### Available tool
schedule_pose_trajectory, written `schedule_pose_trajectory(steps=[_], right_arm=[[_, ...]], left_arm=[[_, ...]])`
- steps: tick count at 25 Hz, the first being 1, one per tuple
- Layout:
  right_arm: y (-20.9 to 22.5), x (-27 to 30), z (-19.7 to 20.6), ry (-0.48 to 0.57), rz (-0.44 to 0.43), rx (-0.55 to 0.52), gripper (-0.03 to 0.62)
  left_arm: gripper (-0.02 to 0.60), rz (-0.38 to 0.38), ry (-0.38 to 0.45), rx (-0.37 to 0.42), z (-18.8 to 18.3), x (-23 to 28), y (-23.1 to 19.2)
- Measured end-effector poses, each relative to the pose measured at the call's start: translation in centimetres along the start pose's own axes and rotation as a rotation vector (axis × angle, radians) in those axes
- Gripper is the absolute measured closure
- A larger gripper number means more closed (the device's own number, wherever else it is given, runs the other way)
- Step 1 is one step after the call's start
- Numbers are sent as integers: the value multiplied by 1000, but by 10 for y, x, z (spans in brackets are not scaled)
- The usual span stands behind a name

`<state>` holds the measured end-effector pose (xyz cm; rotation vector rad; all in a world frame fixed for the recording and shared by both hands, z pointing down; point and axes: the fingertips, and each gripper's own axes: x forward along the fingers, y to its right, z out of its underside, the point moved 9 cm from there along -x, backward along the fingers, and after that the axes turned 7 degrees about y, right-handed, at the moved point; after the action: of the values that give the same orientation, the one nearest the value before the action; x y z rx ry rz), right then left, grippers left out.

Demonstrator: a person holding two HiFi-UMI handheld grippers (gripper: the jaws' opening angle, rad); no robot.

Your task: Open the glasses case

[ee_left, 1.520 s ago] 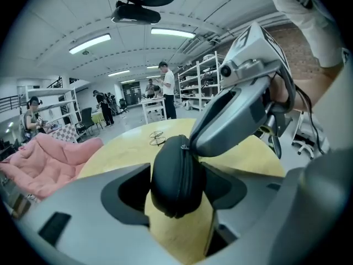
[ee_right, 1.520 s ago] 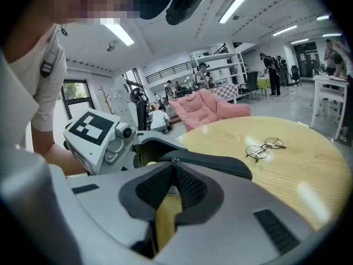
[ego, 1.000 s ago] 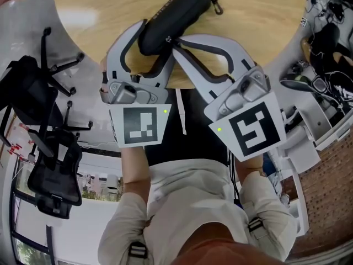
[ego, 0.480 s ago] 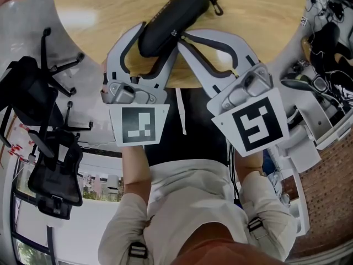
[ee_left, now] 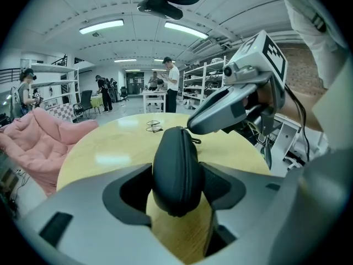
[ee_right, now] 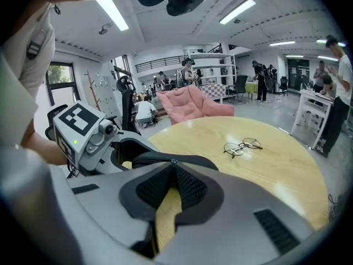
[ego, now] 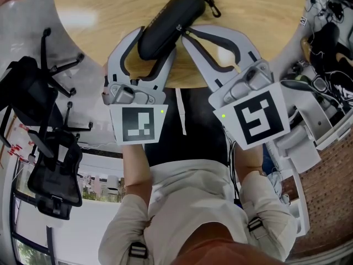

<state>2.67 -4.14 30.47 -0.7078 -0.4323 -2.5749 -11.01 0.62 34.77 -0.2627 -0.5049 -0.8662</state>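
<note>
Gripping the near end of the black zipped fabric glasses case with the left claw, pads snug on both flanks. Done, by the look of it, to pin it against the round pale wooden bench so that no tug on the zip drags it along. Lying slantwise in the upper middle of the head view, clip end toward the top right. Coming in from the right with the right claw, tips pressed together at the seam – apparently nipping the small metal zip pull right at the case's edge. Closed all round so far, with no gap showing along the zip line. Set up as anchor on one side, puller on the other. Resting well apart on the bench, toward the right of the right gripper view: thin wire-rimmed spectacles, clear of the work.
</note>
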Motion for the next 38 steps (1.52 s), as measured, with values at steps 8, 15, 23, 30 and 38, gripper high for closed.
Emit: schedule_pose_trajectory(steps=[8, 15, 23, 30, 38], right_arm=[[7, -2, 3, -1, 28, -2, 554], [8, 1, 3, 4, 45, -1, 554], [19, -3, 6, 9, 90, 34, 554], [25, -4, 7, 8, 110, 46, 554], [35, -1, 10, 15, 127, 73, 554]], left_arm=[[298, -2, -12, -3, 5, 0, 4], [298, -1, -18, -9, 9, -3, 4], [298, -4, -24, -14, 11, 0, 7], [298, -5, -29, -13, 11, 0, 9], [299, -8, -21, -27, 13, 1, 8]])
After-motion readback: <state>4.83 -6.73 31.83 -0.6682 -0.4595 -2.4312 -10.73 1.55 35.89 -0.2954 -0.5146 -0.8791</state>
